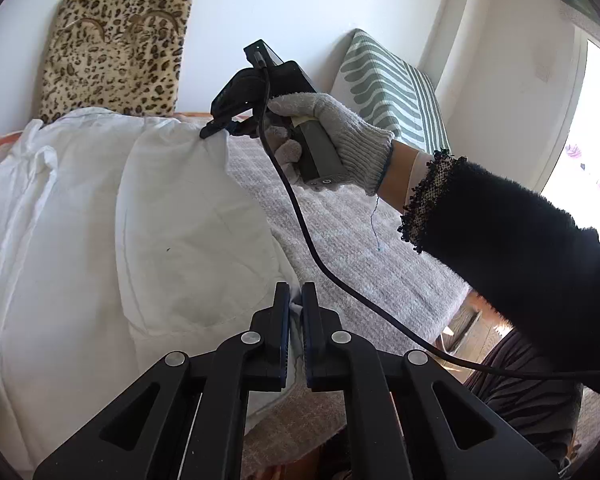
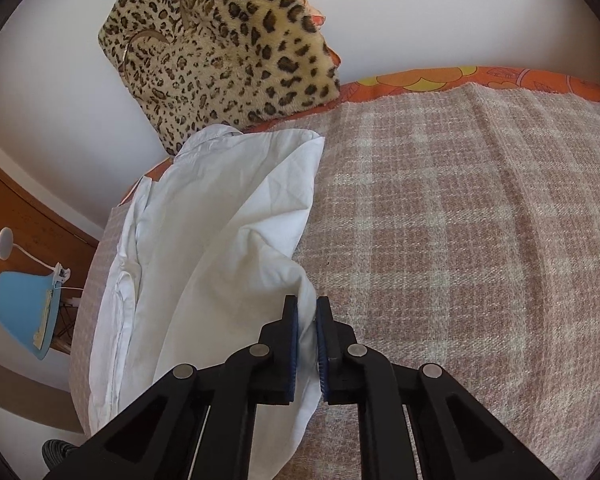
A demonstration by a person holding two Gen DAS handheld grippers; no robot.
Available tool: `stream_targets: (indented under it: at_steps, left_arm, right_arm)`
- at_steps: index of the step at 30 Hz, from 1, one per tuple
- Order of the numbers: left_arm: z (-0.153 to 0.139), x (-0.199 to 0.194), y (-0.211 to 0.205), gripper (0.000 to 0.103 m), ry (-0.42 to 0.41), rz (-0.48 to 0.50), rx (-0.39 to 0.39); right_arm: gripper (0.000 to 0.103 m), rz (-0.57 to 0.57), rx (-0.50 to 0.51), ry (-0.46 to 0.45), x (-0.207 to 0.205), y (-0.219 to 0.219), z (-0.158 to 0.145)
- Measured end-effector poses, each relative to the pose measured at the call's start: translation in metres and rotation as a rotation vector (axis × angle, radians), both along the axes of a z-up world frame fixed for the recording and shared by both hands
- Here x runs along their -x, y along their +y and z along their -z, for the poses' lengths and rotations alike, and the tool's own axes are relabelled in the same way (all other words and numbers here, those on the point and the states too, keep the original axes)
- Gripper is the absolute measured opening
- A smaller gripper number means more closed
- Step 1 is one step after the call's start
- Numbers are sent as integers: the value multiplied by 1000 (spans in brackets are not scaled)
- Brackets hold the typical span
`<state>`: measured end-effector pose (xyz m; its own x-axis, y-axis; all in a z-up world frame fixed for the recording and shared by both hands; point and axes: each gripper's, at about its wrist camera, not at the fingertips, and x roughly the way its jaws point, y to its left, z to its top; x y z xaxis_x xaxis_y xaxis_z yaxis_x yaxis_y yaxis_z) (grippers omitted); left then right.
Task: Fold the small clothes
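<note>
A white garment (image 1: pixel 120 220) lies spread over the left part of a bed with a checked blanket (image 1: pixel 360 240). My left gripper (image 1: pixel 296 294) is shut on the garment's near edge, and a strip of white cloth shows between its pads. At the far corner a gloved hand (image 1: pixel 332 128) holds my right gripper (image 1: pixel 212 131), whose tips pinch the cloth's edge. In the right wrist view the right gripper (image 2: pixel 307 308) is shut on a fold of the white garment (image 2: pixel 220 220), beside the bare blanket (image 2: pixel 460 240).
A leopard-print cushion (image 1: pixel 116 48) leans on the wall behind the garment, and a green-striped pillow (image 1: pixel 392 88) stands to the right. A black cable (image 1: pixel 300 220) hangs from the right gripper across the bed. A blue stool (image 2: pixel 20 308) and a white lamp sit left of the bed.
</note>
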<state>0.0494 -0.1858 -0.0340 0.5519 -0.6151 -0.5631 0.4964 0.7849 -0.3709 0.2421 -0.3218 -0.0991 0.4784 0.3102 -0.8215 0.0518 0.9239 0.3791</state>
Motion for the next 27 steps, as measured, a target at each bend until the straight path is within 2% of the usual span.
stream_targets:
  at_steps: [6,14,27]
  left_arm:
    - [0,2,26,4,19,-41,78]
    - [0,10,66,3,0,-107,122]
    - [15,18,122,3,32,-229,167]
  right_arm:
    - [5,13,85,-38,-2,27,-29]
    - [3,-1,179,-43,-16,80,-59]
    - [3,-121,309,13,-53,190,-48]
